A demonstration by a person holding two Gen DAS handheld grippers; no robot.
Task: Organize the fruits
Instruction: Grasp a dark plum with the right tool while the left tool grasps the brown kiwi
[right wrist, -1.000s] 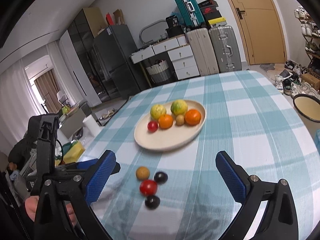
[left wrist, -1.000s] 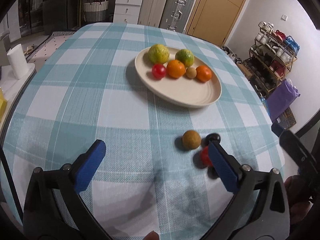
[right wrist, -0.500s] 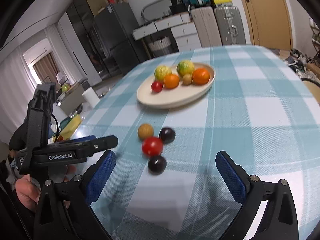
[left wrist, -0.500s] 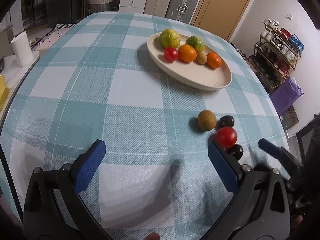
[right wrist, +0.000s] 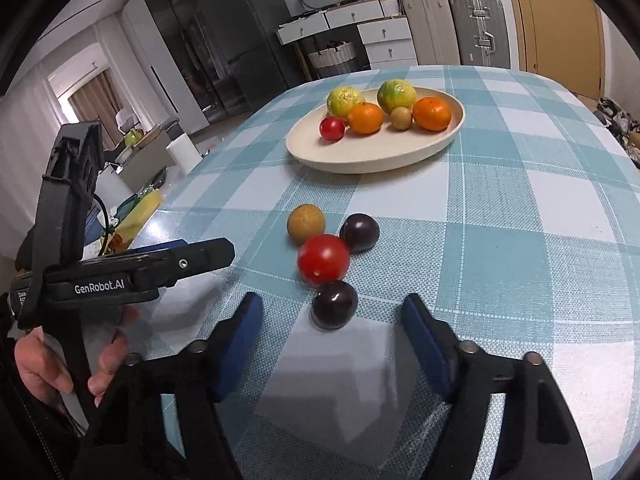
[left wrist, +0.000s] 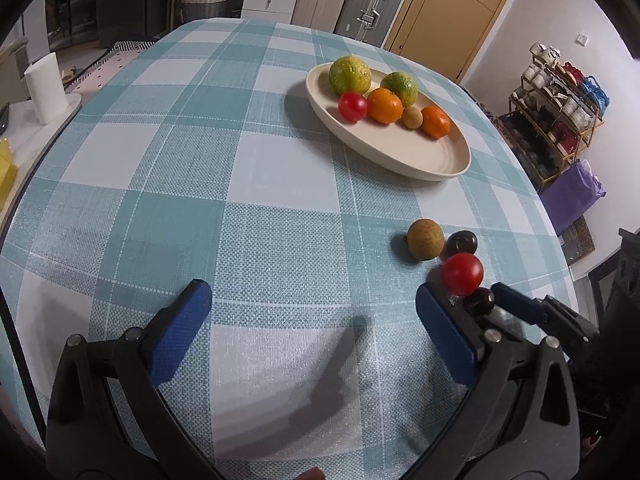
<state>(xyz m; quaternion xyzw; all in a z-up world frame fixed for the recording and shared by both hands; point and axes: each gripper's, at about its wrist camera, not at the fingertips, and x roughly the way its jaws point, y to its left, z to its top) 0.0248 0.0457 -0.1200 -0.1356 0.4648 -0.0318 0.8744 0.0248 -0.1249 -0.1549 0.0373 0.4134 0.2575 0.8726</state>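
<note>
A cream oval plate (right wrist: pixel 360 158) holds two green-yellow citrus, two oranges, a small red tomato and a small brown fruit. Nearer me on the checked tablecloth lie a brown round fruit (right wrist: pixel 306 222), a dark plum (right wrist: pixel 360 232), a red tomato (right wrist: pixel 323 258) and a second dark plum (right wrist: pixel 334 304). My right gripper (right wrist: pixel 332 309) is low over the cloth with its jaws closing. That nearest plum sits between its blue tips, untouched by either pad. My left gripper (left wrist: pixel 312 296) stands open with only cloth between its fingers, just left of the cluster (left wrist: pixel 460 274).
A hand (right wrist: pixel 44 364) holds the left gripper's body at the table's left edge. A paper towel roll (left wrist: pixel 44 88) stands on a side counter. A shoe rack (left wrist: pixel 560 92) and purple bag (left wrist: pixel 572 196) stand past the right edge.
My right gripper came down toward the loose fruits and its jaws narrowed from wide open, so the near dark plum is now between the tips. My left gripper sank a little.
</note>
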